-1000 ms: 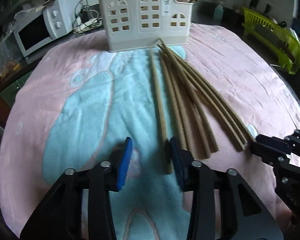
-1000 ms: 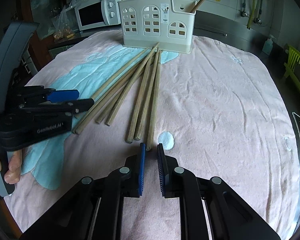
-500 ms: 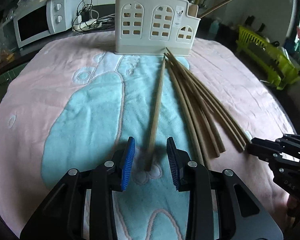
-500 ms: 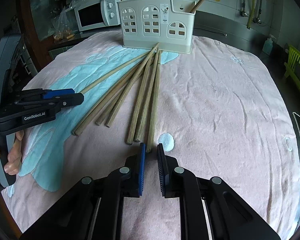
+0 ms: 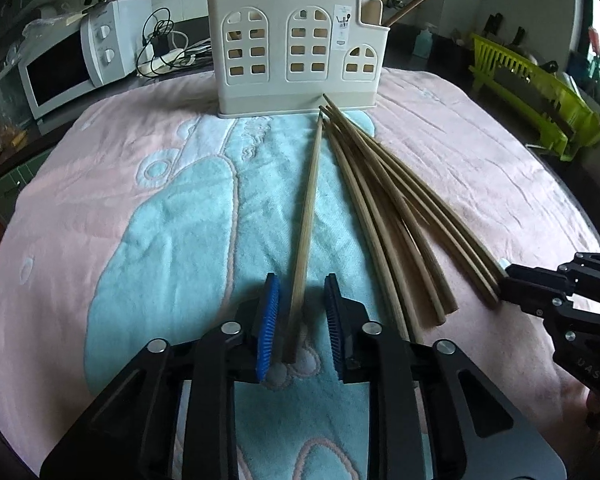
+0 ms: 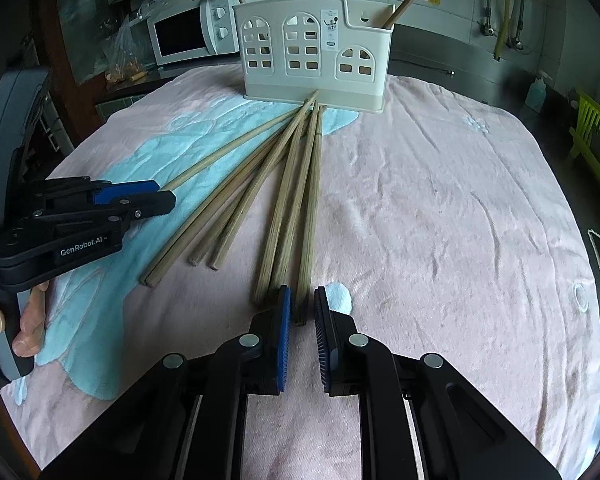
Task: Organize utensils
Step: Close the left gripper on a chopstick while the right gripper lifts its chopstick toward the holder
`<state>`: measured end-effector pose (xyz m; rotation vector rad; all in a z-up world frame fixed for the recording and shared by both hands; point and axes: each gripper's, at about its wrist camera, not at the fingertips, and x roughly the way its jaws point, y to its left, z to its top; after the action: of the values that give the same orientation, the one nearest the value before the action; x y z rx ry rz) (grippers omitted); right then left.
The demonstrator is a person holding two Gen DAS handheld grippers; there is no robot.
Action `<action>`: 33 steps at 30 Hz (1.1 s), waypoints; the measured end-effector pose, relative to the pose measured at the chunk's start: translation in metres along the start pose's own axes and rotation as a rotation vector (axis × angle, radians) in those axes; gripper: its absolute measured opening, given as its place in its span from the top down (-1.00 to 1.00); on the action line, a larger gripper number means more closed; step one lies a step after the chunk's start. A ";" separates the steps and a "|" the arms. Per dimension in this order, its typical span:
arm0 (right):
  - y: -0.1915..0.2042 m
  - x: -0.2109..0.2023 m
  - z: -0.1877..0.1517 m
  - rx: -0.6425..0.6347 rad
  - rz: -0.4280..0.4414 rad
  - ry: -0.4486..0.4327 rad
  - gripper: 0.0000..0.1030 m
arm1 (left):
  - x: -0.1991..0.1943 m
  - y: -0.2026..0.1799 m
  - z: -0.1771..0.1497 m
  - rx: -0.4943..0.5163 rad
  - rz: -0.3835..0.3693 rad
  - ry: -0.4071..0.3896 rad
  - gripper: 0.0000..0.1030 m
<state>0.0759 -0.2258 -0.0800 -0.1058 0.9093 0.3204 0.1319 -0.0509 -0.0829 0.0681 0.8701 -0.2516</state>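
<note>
Several wooden chopsticks [image 5: 384, 196] lie fanned on a pink and blue towel [image 5: 148, 216], thin ends toward a cream utensil holder [image 5: 296, 48] at the back. One chopstick [image 5: 306, 216] lies apart on the left; its thick end sits between the fingers of my open left gripper [image 5: 299, 314], not gripped. In the right wrist view, my right gripper [image 6: 300, 312] is open a little, its fingers on either side of the near end of the rightmost chopstick [image 6: 310, 208]. The holder [image 6: 314, 52] has two chopsticks standing in it.
A white microwave [image 5: 72, 64] with cables stands at the back left. A green dish rack [image 5: 536, 84] stands at the right. A steel counter [image 6: 460, 68] lies behind the table. The left gripper and the hand on it [image 6: 60, 224] fill the left of the right wrist view.
My left gripper has moved forward around the end of the lone chopstick and narrowed. My right gripper has opened slightly and crept onto the end of the rightmost chopstick.
</note>
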 end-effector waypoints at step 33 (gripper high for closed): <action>-0.012 -0.068 0.098 0.025 -0.006 -0.322 0.85 | -0.071 0.012 0.063 -0.030 -0.013 -0.348 0.89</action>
<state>0.1149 -0.2310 0.0330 -0.0325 0.5936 0.3095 0.1381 -0.0358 0.0115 -0.0099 0.5282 -0.2535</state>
